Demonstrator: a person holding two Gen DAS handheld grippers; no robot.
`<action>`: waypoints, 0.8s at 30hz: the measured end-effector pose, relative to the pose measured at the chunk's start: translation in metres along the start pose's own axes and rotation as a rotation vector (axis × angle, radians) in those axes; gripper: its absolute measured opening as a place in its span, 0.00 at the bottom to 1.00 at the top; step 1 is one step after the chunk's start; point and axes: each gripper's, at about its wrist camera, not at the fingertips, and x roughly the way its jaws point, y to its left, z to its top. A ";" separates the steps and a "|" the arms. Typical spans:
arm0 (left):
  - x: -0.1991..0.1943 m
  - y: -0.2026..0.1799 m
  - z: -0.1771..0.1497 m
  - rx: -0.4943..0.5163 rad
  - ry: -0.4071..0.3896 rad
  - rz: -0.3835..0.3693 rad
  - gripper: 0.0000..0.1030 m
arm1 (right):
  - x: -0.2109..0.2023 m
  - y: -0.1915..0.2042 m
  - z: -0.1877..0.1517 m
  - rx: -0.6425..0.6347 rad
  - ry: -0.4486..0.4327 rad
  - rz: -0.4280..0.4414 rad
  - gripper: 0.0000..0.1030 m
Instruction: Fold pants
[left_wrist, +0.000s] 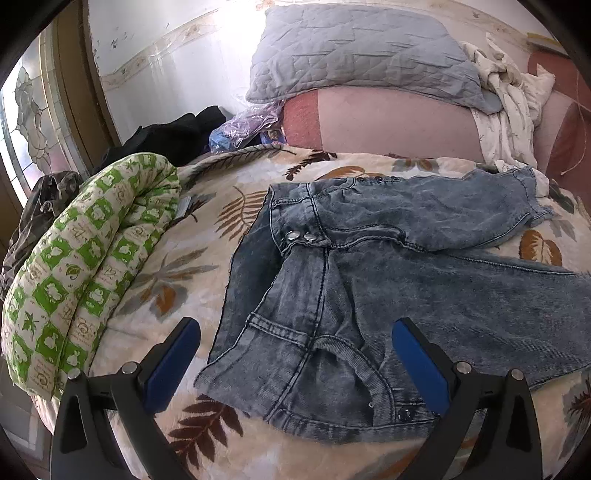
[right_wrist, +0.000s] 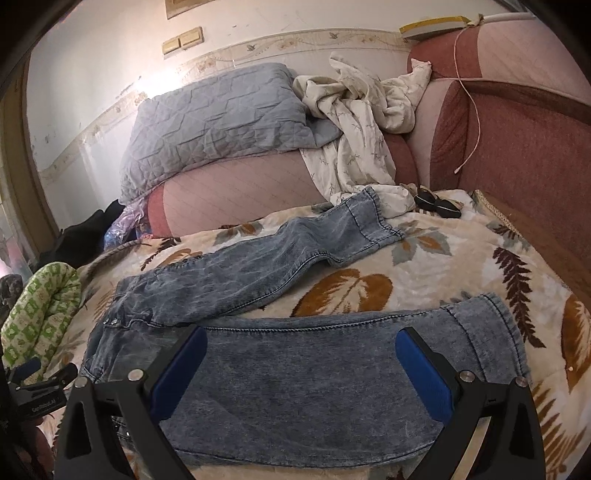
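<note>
Blue acid-washed jeans (left_wrist: 369, 280) lie spread on a leaf-patterned blanket (left_wrist: 177, 280). The waistband with metal snaps faces left and the two legs run apart to the right. My left gripper (left_wrist: 295, 332) is open and empty, hovering over the waist and pocket area. My right gripper (right_wrist: 301, 339) is open and empty above the near leg (right_wrist: 314, 376). The far leg (right_wrist: 280, 258) stretches toward the back, its cuff near a white cloth. The left gripper's body (right_wrist: 37, 387) shows at the lower left of the right wrist view.
A rolled green-and-white quilt (left_wrist: 85, 266) lies at the blanket's left edge. A grey quilted pillow (right_wrist: 218, 125) and crumpled white cloth (right_wrist: 362, 125) rest on the pink headboard behind. Dark clothing (left_wrist: 177, 129) is piled at the back left. A small black object (right_wrist: 436, 205) sits at the back right.
</note>
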 end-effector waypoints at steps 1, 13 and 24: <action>-0.001 0.000 0.000 0.000 -0.001 0.002 1.00 | 0.000 0.000 0.000 -0.004 0.001 0.001 1.00; -0.022 -0.005 0.006 0.017 -0.040 0.009 1.00 | -0.011 -0.007 0.000 0.008 -0.015 0.013 1.00; -0.020 -0.006 0.006 0.014 -0.037 0.015 1.00 | -0.012 -0.006 -0.002 0.005 -0.016 0.013 1.00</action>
